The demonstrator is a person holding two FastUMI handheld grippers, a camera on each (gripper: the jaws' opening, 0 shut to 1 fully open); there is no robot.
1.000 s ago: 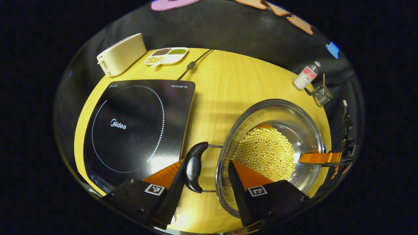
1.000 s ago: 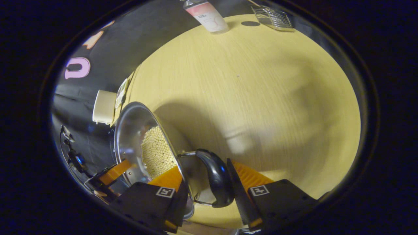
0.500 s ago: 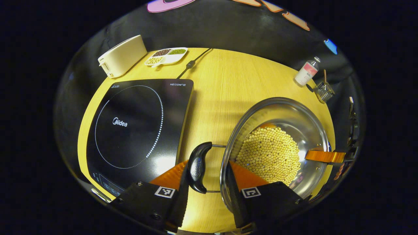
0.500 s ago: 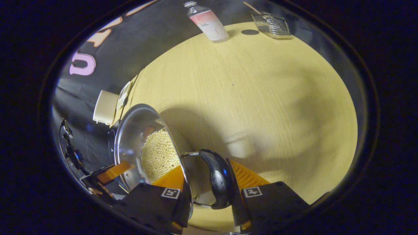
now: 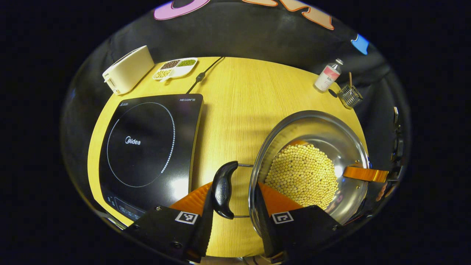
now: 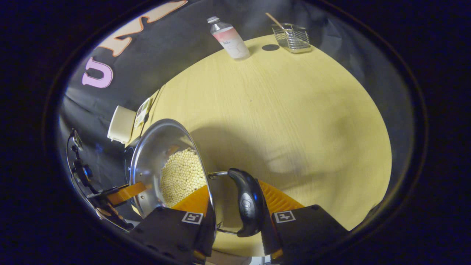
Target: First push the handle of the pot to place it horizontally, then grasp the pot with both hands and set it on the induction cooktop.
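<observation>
In the left gripper view, at the upper left of the frame, we see a cream toaster (image 5: 127, 69) on the far edge of the desk (image 5: 239, 95), with a divided dish of beans (image 5: 175, 68) just to its right. Below them the induction cooktop (image 5: 147, 147) lies flat on the desk, its glass bare. At the bottom centre, our left claw (image 5: 232, 198) straddles the pot's left handle (image 5: 223, 188): one finger presses the handle's outer side, the other sits inside the rim against the pot wall, so the claw is clamped on that handle. To the right, the steel pot (image 5: 312, 125) holds a bed of pale soybeans (image 5: 301, 176) and lies right of the cooktop, apart from it. At the pot's far rim we see a finger of the other claw. At the upper right stand a small bottle (image 5: 326, 78) and a wire basket (image 5: 349, 96).

In the right gripper view, the toaster (image 6: 120, 124) sits at the left edge, and the pot (image 6: 162, 147) with its soybeans (image 6: 182, 176) is at the lower left. At the bottom centre our right claw (image 6: 235, 208) is closed on the pot's right handle (image 6: 248, 201), one finger inside the rim, one outside the handle. The bottle (image 6: 230, 37) and the basket (image 6: 292, 36) stand at the top.
</observation>
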